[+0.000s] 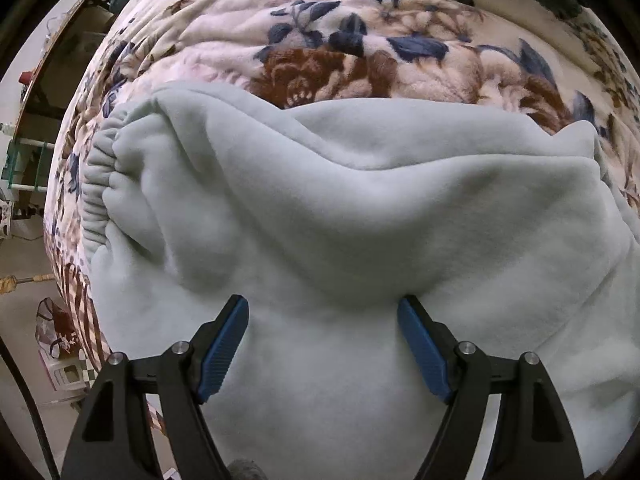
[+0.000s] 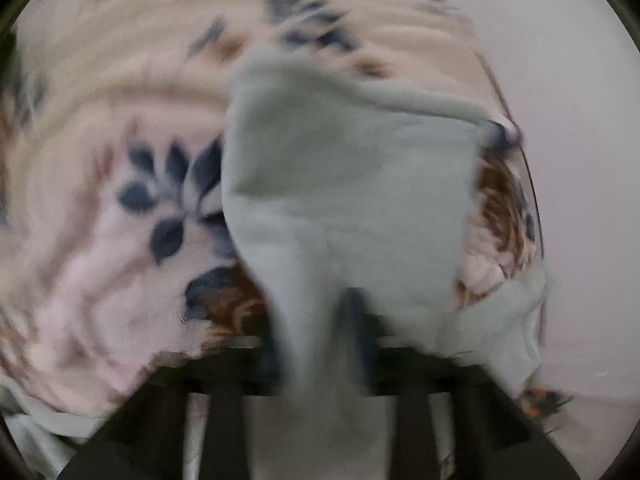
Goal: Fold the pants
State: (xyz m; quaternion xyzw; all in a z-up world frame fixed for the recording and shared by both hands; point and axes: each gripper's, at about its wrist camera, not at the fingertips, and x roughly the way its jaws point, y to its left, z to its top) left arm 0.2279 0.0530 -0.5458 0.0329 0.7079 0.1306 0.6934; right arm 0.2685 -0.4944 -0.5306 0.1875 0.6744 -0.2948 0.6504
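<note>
Floral blanket [image 1: 320, 32], cream w/ brown and navy flowers, covered the bed and filled the background in both views. Pale grey-green fleece pants [image 1: 320, 208] lay bunched on top of it. Left wrist view was sharp: pants spread across most of the frame, deep folds running left to right, and the gathered elastic waistband [image 1: 98, 184] sat at the left edge of the fabric, near the blanket's side. Only this view showed the room beyond the bed: a bag w/ printed pattern [image 1: 56, 328] on the floor at lower left, shelving further up, too small to detail. Left gripper [image 1: 322, 304] stood wide apart over the pants, blue pads [image 1: 224, 352] clear on both sides, nothing between them; tips at or just above the fleece, contact not resolvable. Right wrist view was heavily motion-blurred: pants [image 2: 344, 184] appeared as a narrower strip rising from the frame bottom across the blanket [image 2: 112, 200], pale wall at right. Right gripper [image 2: 320, 360] had a pinch of that fabric drawn down between its dark fingers, i.e. clamped on the pants, though blur hid the fingertips.
</note>
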